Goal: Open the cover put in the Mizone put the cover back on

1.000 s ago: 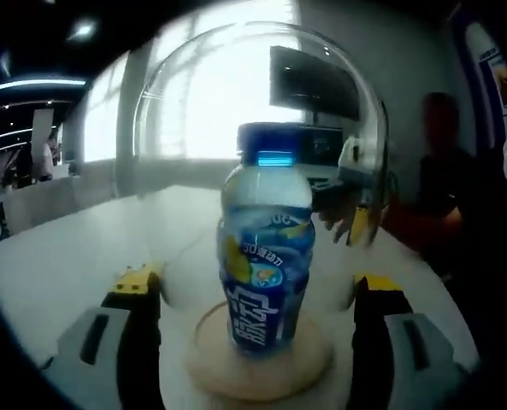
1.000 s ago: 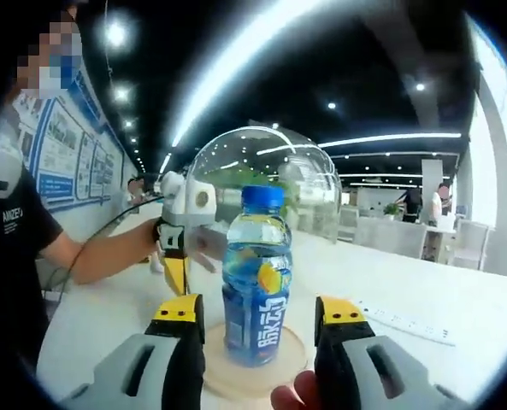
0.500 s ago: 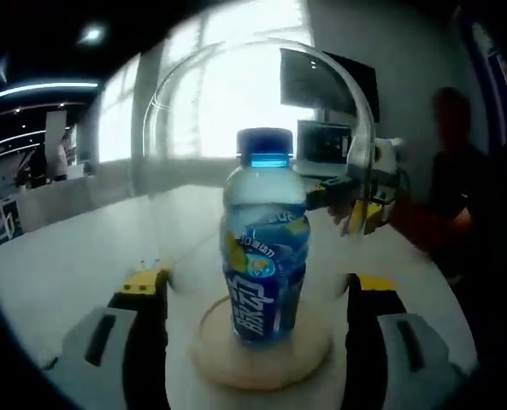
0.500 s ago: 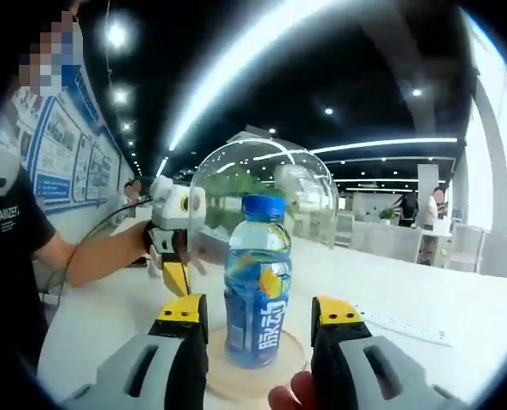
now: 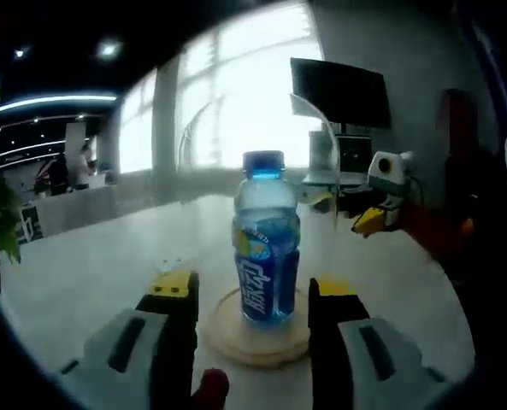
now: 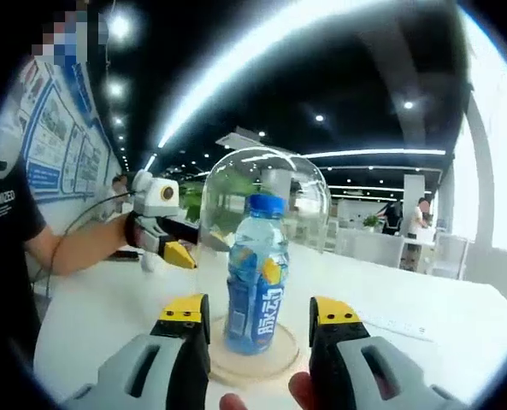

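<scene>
A blue-capped Mizone bottle (image 6: 257, 273) stands upright at the middle of a round wooden base (image 6: 251, 354) on a white table (image 6: 424, 329), the drink already in place. The clear dome cover (image 6: 266, 201) hangs over the bottle, tilted, its rim apparently not yet seated on the base; in the left gripper view its glass edge (image 5: 326, 162) shows just behind the bottle (image 5: 267, 243). By this reading the closing step is in hand: the next move calls for bringing the cover down level, so its rim clears the bottle's cap and meets the base (image 5: 257, 329) all round.

Beside the cover, on the side toward the poster wall, a person's outstretched forearm carries the left gripper (image 6: 180, 248), whose yellow tips reach the dome's edge; whether they pinch the glass cannot be told from here. In its own view, the left gripper (image 5: 249, 290) has jaws standing apart on either side of the base, gripping nothing visible there.

The right gripper (image 6: 260, 312) sits low in front of the base, its jaws apart and flanking the bottle without touching it. Its yellow tip also shows beyond the bottle (image 5: 373, 220).
</scene>
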`<state>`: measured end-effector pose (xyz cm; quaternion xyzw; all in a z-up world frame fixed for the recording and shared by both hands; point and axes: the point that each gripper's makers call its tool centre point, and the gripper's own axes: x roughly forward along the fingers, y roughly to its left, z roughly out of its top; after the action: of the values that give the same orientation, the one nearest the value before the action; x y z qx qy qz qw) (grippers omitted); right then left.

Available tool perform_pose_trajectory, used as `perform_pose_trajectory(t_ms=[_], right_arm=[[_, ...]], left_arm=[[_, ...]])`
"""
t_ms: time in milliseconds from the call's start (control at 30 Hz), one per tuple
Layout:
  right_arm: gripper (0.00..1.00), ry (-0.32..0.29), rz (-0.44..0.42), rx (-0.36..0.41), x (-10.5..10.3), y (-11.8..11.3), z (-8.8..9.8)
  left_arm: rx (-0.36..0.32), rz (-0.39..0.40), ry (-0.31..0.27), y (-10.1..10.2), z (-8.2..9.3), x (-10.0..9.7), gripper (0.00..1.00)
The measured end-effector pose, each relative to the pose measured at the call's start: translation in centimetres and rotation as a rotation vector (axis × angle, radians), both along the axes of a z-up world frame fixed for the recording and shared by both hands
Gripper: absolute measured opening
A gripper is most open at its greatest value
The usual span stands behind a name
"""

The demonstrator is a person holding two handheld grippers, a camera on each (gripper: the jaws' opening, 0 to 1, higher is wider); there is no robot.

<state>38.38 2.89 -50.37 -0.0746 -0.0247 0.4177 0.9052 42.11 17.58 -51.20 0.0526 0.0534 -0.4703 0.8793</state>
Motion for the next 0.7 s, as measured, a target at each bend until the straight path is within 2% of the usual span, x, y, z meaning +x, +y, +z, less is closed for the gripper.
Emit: perform_pose_trajectory(t_ms=[133, 200, 267, 333, 467, 600, 667, 700], right_arm=[[0.37, -0.01, 0.001, 0.017, -0.7, -0.1, 0.2], [0.37, -0.021, -0.016, 0.009, -1.0, -0.4, 0.1], [0.36, -0.029, -0.026, 0.004, -1.2, -0.7, -0.1], [0.36, -0.035, -0.021, 0.002, -1.4, -0.9, -0.4], [0.3, 0.005, -0.033, 0.026, -1.6, -1.3, -1.4], [0.31, 0.012, -0.042, 0.039, -1.8, -1.5, -1.9], [0.31, 0.02, -0.059, 0.047, -1.7, -1.7, -2.0], [0.31, 0.023, -0.068, 0.047, -1.6, -1.8, -2.0]], left_arm=[[-0.042, 0.047, 0.009, 0.8, 0.1, 0.0, 0.3], [-0.11, 0.074, 0.018, 0.9, 0.7, -0.6, 0.29], [-0.164, 0.094, 0.054, 1.2, 0.8, -1.1, 0.26], [-0.158, 0.101, 0.042, 1.6, 0.7, -1.7, 0.23], [-0.153, 0.139, 0.029, 2.0, 0.6, -2.4, 0.22], [-0.109, 0.16, -0.008, 2.2, 0.2, -3.0, 0.21], [-0.085, 0.202, -0.048, 2.8, 0.1, -2.7, 0.25], [-0.098, 0.19, -0.038, 2.5, 0.1, -3.0, 0.27]])
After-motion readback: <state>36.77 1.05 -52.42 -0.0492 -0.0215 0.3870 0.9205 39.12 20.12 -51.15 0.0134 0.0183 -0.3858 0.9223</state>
